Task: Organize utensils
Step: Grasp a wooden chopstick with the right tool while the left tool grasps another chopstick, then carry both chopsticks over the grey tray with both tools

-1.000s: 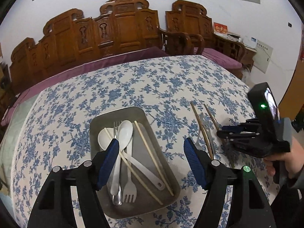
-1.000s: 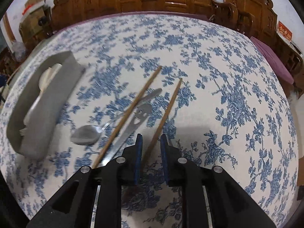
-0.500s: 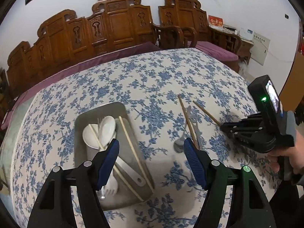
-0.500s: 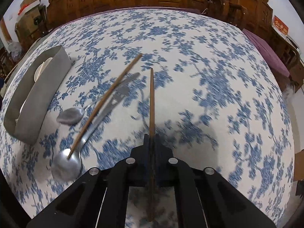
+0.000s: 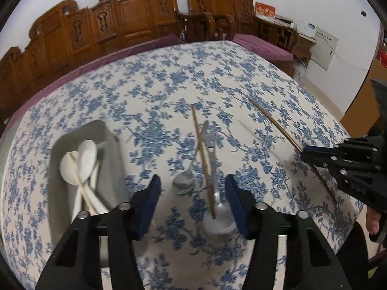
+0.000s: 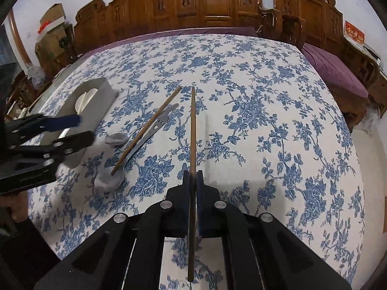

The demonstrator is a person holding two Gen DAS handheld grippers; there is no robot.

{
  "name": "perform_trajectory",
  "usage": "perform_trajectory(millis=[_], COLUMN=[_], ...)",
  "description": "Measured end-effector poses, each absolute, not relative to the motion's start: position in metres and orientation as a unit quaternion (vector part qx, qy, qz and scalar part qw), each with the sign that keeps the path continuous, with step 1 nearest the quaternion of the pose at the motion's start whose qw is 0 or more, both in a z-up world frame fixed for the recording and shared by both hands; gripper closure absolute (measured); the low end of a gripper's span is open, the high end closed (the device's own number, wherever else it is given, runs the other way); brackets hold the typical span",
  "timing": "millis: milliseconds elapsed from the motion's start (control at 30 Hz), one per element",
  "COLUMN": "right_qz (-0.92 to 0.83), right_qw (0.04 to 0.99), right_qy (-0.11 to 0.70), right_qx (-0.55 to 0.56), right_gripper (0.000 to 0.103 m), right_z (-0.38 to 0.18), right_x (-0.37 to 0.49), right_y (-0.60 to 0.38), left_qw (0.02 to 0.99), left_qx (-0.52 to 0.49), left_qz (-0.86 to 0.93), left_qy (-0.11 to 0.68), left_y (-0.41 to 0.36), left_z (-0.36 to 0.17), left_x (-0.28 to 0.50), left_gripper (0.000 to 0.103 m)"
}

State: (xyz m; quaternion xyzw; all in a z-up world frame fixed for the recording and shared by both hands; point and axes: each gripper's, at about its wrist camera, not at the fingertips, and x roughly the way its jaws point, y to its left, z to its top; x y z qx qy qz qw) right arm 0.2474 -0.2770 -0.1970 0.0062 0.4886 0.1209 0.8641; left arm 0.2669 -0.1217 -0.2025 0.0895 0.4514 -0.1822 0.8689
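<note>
**Onlooker A:** Left wrist view showed the left tongs (image 5: 192, 200) closing, blue pads either side of a chopstick (image 5: 203, 159) that lay across a metal spoon (image 5: 219, 217) on the surface (image 5: 145, 89). The pads were not pressing on anything yet.

**Onlooker B:** And the right tongs (image 6: 192, 203)?

**Onlooker A:** Clamped tight on the other chopstick (image 6: 192, 130), which stuck out straight ahead, its tip off the cloth. The tray (image 6: 101, 89) sat off to the left with white spoons (image 5: 79, 162) already inside. A smaller spoon (image 5: 183, 181) and a flat metal piece with cut-outs (image 6: 158, 124) waited beside the loose chopstick.

**Onlooker B:** How would you have done that pickup well?

**Onlooker A:** I'd have lined the pads square to the stick and come down low enough to catch only the wood, not the spoon bowl beneath it. It was thin, so a crooked pinch might have rolled it away or dragged the spoon along.

**Onlooker B:** Any writing you could read?

**Onlooker A:** A red sign (image 5: 265, 12) by the far wall carried gold characters, too small to make out. Nothing on the utensils or tray was legible.
</note>
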Motion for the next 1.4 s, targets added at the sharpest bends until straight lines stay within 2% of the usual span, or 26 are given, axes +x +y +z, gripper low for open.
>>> perform_trajectory(millis=[133, 267, 400, 533, 1133, 1400], right_qz=[0.126, 0.128, 0.127, 0.127, 0.133, 0.134], right_qw=[0.866, 0.869, 0.871, 0.871, 0.864, 0.863], right_qy=[0.483, 0.478, 0.474, 0.473, 0.484, 0.484], right_qx=[0.009, 0.017, 0.022, 0.026, 0.038, 0.053], right_gripper=[0.097, 0.097, 0.097, 0.097, 0.097, 0.097], right_z=[-0.193, -0.189, -0.187, -0.186, -0.194, -0.195], right_x=[0.246, 0.247, 0.248, 0.249, 0.247, 0.249], right_y=[-0.282, -0.288, -0.293, -0.294, -0.294, -0.298], left_qw=[0.856, 0.843, 0.835, 0.829, 0.814, 0.807], left_qx=[0.085, 0.086, 0.081, 0.069, 0.042, 0.063], left_qz=[-0.186, -0.181, -0.171, -0.167, -0.156, -0.142], left_qy=[0.475, 0.499, 0.518, 0.529, 0.558, 0.569], left_y=[-0.134, -0.144, -0.149, -0.151, -0.153, -0.158], left_z=[-0.214, -0.231, -0.245, -0.250, -0.259, -0.262], left_x=[0.280, 0.296, 0.312, 0.322, 0.338, 0.347], left_gripper=[0.068, 0.075, 0.087, 0.092, 0.094, 0.095])
